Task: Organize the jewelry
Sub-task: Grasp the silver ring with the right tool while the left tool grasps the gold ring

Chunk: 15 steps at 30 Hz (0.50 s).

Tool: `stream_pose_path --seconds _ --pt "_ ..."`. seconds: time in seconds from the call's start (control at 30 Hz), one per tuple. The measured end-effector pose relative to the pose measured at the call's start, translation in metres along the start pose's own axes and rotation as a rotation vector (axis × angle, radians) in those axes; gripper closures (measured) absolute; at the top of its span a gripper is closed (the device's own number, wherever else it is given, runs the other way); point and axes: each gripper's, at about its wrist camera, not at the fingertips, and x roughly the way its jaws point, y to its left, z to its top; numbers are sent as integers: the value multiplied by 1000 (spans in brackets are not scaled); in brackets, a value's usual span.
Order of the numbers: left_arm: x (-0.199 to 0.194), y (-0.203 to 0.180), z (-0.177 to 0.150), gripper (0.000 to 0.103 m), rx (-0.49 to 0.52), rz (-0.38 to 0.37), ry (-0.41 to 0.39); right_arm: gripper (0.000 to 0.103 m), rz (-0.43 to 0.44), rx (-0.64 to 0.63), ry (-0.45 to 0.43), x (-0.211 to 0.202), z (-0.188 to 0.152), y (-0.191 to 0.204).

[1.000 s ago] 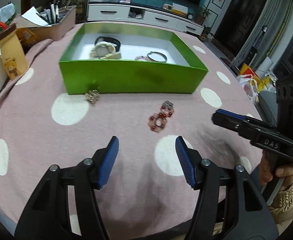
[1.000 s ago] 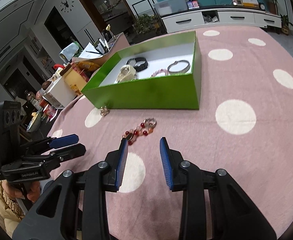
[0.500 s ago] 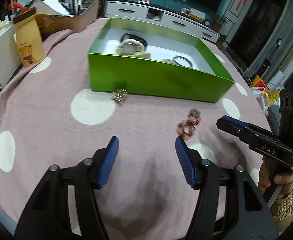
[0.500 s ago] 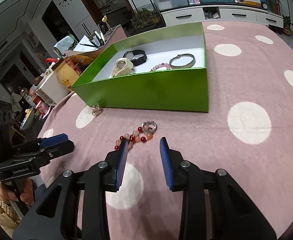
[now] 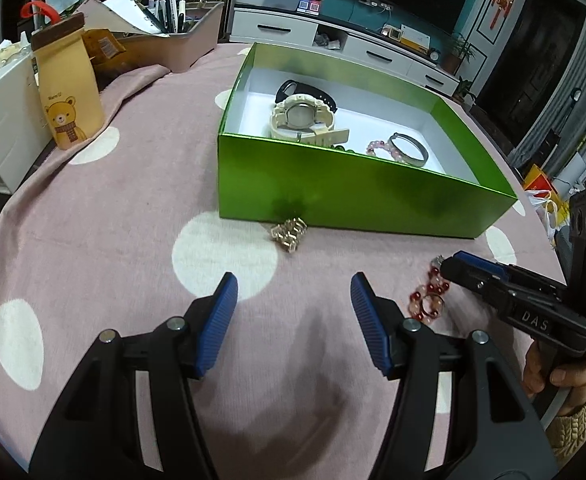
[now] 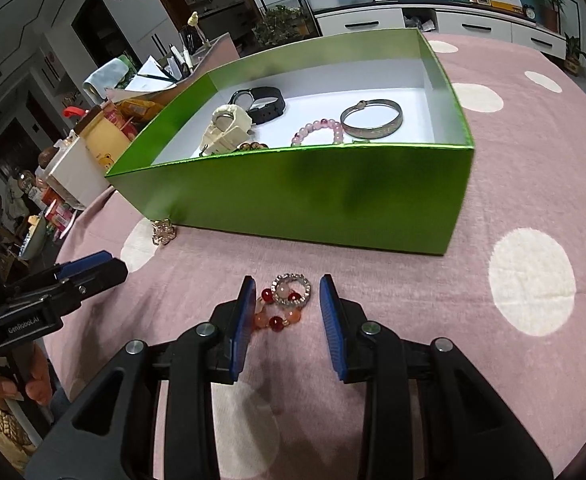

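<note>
Over at the far left of the table [image 5: 93, 216], which is covered in a pink cloth with white dots, a paper bag printed with a bear [image 5: 67, 92] stands upright beside a white box [image 5: 3, 120], with a tray of pens [image 5: 181, 36] behind them. Next, the left hand-held gripper [image 5: 293, 304] hangs over the cloth with its blue pads spread wide and nothing between them; in the right wrist view it shows at the left edge [image 6: 93, 266], gripped by a hand [image 6: 33, 380]. Just ahead of it a small gold trinket [image 5: 289, 232] lies on the cloth, close against the front wall of the green box [image 5: 353, 196], though I cannot tell whether it touches the wall.

Inside the box, on its white floor, a cream watch [image 5: 301, 118] sits toward the left with a black watch [image 5: 307, 90] behind it, then a pink bead bracelet [image 6: 319, 130] and a silver bangle [image 6: 373, 120] just beside each other toward the right. A few brown beads [image 6: 253, 146] peek over the near wall by the cream watch.

In front of the box, a red bead bracelet [image 6: 279, 316] lies on the cloth, with a silver beaded ring [image 6: 293, 288] resting against its far end. The right hand-held gripper [image 6: 285, 312] is lowered around them, its pads partly spread on either side of the bracelet and not pressing it. In the left wrist view the same gripper [image 5: 473, 276] reaches in from the right, held by a hand [image 5: 553, 376] in a knitted sleeve [image 5: 581, 420].
</note>
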Motion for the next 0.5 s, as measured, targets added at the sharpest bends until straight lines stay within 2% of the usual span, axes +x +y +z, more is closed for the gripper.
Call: stream_pose_path --seconds 0.1,0.23,0.37,0.5 --pt "6 0 3 43 -1 0 3 70 -16 -8 0 3 2 1" --pt "12 0 6 43 3 -6 4 82 -21 -27 4 5 3 4" --pt "17 -2 7 43 7 -9 7 82 -16 -18 -8 3 4 2" --pt "21 -1 10 43 7 -14 3 82 47 11 -75 -14 9 -1"
